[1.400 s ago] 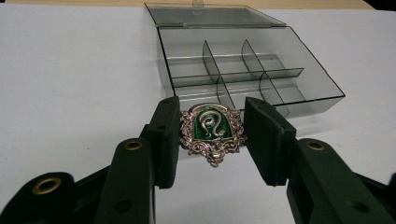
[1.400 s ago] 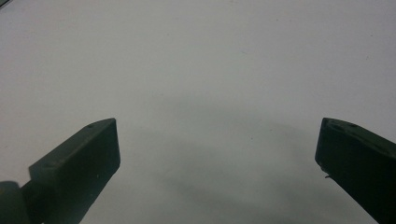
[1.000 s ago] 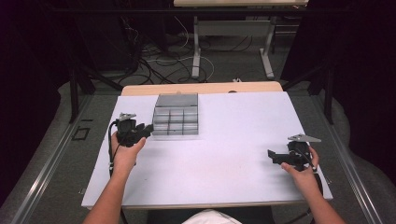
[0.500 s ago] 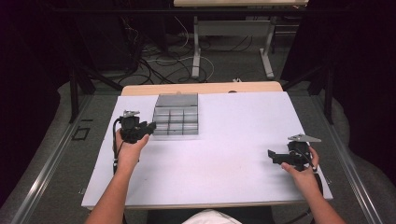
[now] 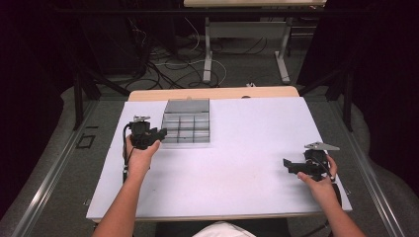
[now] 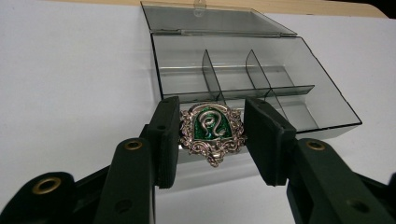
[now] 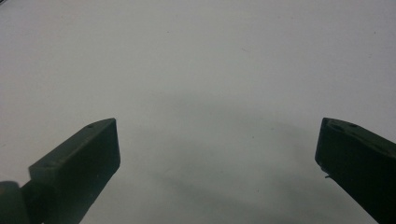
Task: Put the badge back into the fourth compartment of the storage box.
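We note the white tabletop (image 5: 247, 148) as broad and bare around both sets of fingers, so room to move is plentiful; its near and side edges lie well apart from either gripper. Ahead of the left fingers sits the clear divided box (image 6: 252, 88), lid folded flat behind it, compartments seemingly empty, its near wall just beyond the fingertips. The left gripper (image 6: 212, 135) holds a silver-and-green crest badge (image 6: 212, 132) pinched by its side edges between the fingers (image 6: 167, 135). We judge the grip slight: ornate, uneven edges could twist or slip out, and the badge may drop short of the box or clip the near wall or a divider. The right gripper (image 5: 299, 166) rests far off, fingers (image 7: 79, 158) spread wide, holding nothing, above bare tabletop.
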